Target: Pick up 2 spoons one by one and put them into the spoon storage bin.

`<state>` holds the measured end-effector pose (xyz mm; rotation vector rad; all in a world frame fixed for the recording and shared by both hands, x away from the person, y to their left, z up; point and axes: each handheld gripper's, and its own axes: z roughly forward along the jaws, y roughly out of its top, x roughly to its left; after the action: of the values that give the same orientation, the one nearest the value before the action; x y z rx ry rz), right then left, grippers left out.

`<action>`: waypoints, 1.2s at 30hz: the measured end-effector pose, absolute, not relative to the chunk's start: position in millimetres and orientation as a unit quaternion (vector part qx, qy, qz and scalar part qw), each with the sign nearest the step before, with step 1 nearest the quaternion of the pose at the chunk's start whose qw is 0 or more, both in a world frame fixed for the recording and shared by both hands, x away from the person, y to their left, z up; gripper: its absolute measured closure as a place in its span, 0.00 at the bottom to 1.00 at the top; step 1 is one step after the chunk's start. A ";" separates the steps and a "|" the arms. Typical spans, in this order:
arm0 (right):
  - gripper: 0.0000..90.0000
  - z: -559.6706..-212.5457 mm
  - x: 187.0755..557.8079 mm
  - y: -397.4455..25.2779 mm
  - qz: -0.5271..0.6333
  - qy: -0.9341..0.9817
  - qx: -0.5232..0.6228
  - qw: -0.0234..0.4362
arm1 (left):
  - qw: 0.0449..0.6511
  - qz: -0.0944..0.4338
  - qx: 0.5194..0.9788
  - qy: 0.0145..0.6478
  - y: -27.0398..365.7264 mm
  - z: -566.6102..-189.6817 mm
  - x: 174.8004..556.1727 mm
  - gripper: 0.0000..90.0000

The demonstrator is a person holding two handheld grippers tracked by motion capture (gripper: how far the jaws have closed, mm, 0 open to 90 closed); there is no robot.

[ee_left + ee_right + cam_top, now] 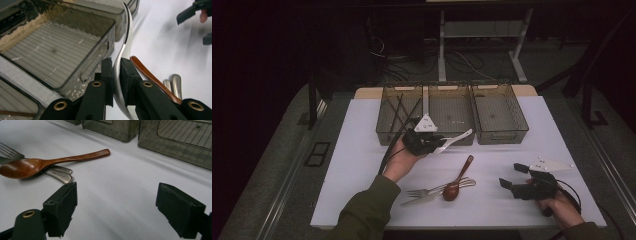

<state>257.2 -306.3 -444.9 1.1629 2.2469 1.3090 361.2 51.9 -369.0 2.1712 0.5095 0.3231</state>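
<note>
My left gripper (437, 145) hovers in front of the bins, shut on a silver utensil (459, 137) whose far end points right, toward the middle bin (451, 137). In the left gripper view the jaws (117, 75) pinch the utensil (127, 35) edge-on, near its wider end. A brown wooden spoon (458, 181) lies across two silver forks (429, 192) on the white table near the front. My right gripper (513, 175) rests low at the front right, open and holding nothing. In its own view the right gripper (120, 207) spreads wide, with the wooden spoon (37, 165) and the fork handles (60, 176) ahead to the left.
Three smoky clear bins stand in a row at the back of the table. The left bin (387, 131) holds dark chopsticks (401, 111). The right bin (502, 135) looks bare inside. Bare white table (362, 165) lies between the bins and the front edge.
</note>
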 end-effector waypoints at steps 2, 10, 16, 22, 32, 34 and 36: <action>0.19 -444.7 256.4 -305.7 0.453 0.780 0.408 0.140 | 0.429 0.131 0.870 0.204 50.8 -366.7 365.1 0.90; 0.19 -445.2 257.3 -305.9 0.455 0.781 0.404 0.146 | 0.424 0.136 0.870 0.213 44.1 -361.3 383.9 0.89; 0.19 -445.1 257.3 -306.3 0.455 0.780 0.403 0.146 | 0.410 0.144 0.874 0.215 39.1 -354.9 401.6 0.89; 0.19 -445.0 257.1 -306.4 0.455 0.780 0.404 0.145 | 0.402 0.155 0.875 0.220 33.2 -350.8 418.0 0.89; 0.19 -444.8 257.0 -306.2 0.457 0.779 0.404 0.144 | 0.372 0.158 0.884 0.236 23.4 -364.3 440.3 0.89; 0.19 -444.8 256.9 -306.4 0.456 0.780 0.403 0.144 | 0.366 0.157 0.884 0.243 21.1 -367.8 441.8 0.89; 0.19 -444.7 256.6 -306.5 0.457 0.779 0.404 0.143 | 0.360 0.158 0.887 0.244 20.0 -371.7 444.5 0.89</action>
<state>256.6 -306.5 -444.7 1.1652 2.2471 1.3178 444.5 20.0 -371.7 2.2863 0.6303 0.4062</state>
